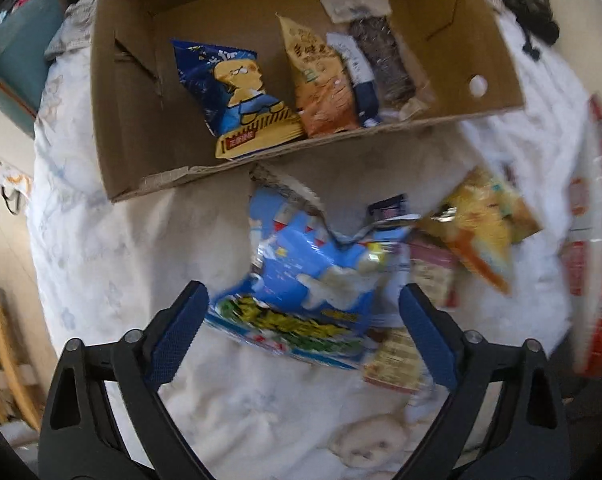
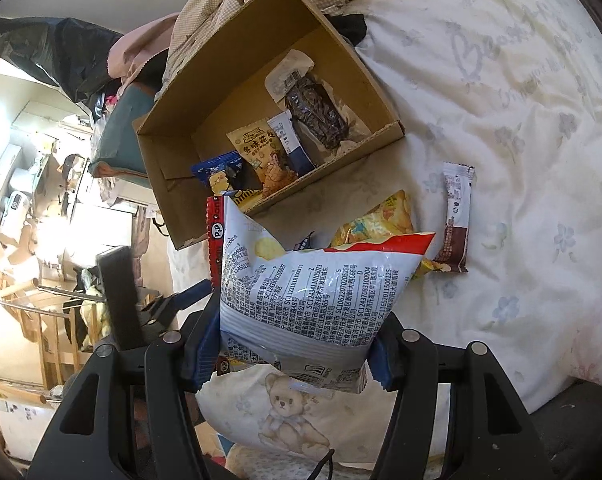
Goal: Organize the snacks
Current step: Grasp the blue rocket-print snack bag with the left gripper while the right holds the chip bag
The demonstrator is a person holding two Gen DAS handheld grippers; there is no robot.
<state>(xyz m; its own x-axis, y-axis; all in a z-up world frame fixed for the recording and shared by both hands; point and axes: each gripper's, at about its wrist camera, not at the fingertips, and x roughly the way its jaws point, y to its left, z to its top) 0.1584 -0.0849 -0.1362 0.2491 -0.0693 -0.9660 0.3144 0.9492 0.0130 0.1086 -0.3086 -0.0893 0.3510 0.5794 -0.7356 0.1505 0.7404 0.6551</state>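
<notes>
Box on the bed, partly filled. Inside, left to right: blue pack, orange pack, white-and-navy stick, dark bar in clear wrap. Four snacks in, then, and room to spare at the left end.

Outside, on the bed in front of the box: blue bag, small pink packs just beside it, yellow bag further right. In the right wrist view, also a brown-and-white bar, lying apart at the right.

Left tongs: spread wide, straddling the blue bag's lower end, pads not pressing on it; no grip yet.

Right tongs: closed on a white chip bag, held up off the bed, short of the box.

Judged about halfway: four stowed, at least five loose or in hand. Left to do: chip bag into the box, blue bag gripped and carried over, then the yellow bag, pink packs and bar. Count uncertain, given blur at the right edge of the left view.
</notes>
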